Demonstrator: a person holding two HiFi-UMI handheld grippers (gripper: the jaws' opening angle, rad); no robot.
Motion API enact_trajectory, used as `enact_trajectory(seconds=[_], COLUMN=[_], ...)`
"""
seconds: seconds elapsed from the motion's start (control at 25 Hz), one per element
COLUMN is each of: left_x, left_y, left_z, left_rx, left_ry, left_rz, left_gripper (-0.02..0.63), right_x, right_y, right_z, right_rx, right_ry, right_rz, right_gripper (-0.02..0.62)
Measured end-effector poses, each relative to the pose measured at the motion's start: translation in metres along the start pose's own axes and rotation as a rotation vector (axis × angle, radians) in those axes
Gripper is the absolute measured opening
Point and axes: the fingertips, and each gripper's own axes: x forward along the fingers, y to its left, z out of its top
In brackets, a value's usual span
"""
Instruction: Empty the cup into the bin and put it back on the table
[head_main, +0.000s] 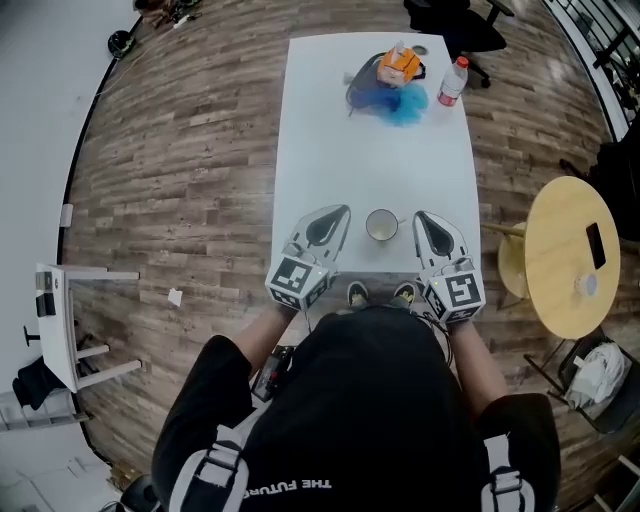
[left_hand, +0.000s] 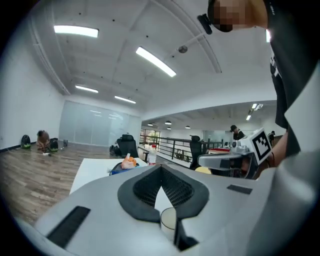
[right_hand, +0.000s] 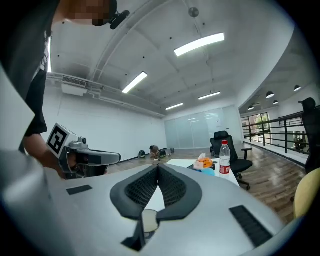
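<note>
A small white cup (head_main: 382, 225) stands upright near the front edge of the long white table (head_main: 380, 150). It sits between my two grippers and touches neither. My left gripper (head_main: 343, 210) is just left of it, jaws shut with nothing in them. On the cup's other side my right gripper (head_main: 420, 215) is shut and empty as well. In the left gripper view the closed tips of the left gripper (left_hand: 161, 167) meet, and the cup's rim (left_hand: 168, 218) shows below them. The right gripper view has the right gripper (right_hand: 158, 166) shut in the same way, with the cup (right_hand: 149, 220) beneath.
At the table's far end lie an orange packet (head_main: 400, 65), a blue fluffy thing (head_main: 405, 102) and a water bottle (head_main: 453, 82). A round yellow table (head_main: 560, 285) with a phone (head_main: 595, 245) stands to the right. A white shelf unit (head_main: 60, 320) stands on the wood floor at left.
</note>
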Motion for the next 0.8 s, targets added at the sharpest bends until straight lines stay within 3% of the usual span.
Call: enact_trajectory(seconds=[0.12,0.28,0.8], left_x=[-0.005,-0.002,0.02], left_y=[-0.001,0.0,-0.016], left_z=[0.025,0.031,0.029], left_rx=[-0.013,-0.019,-0.037], left_ry=[-0.033,-0.026,-0.002], left_rz=[0.05,0.081,0.066], left_gripper=[0.021,0.021,0.021], right_x=[0.002,0.007,0.01], right_y=[0.016,0.024,0.005], right_z=[0.021,0.024,0.021], right_rx=[0.001,-0.034,-0.074], right_ry=[-0.033,-0.031,0.002], right_rz=[0.026,0.032,0.023], right_gripper=[0.015,0.015,0.015])
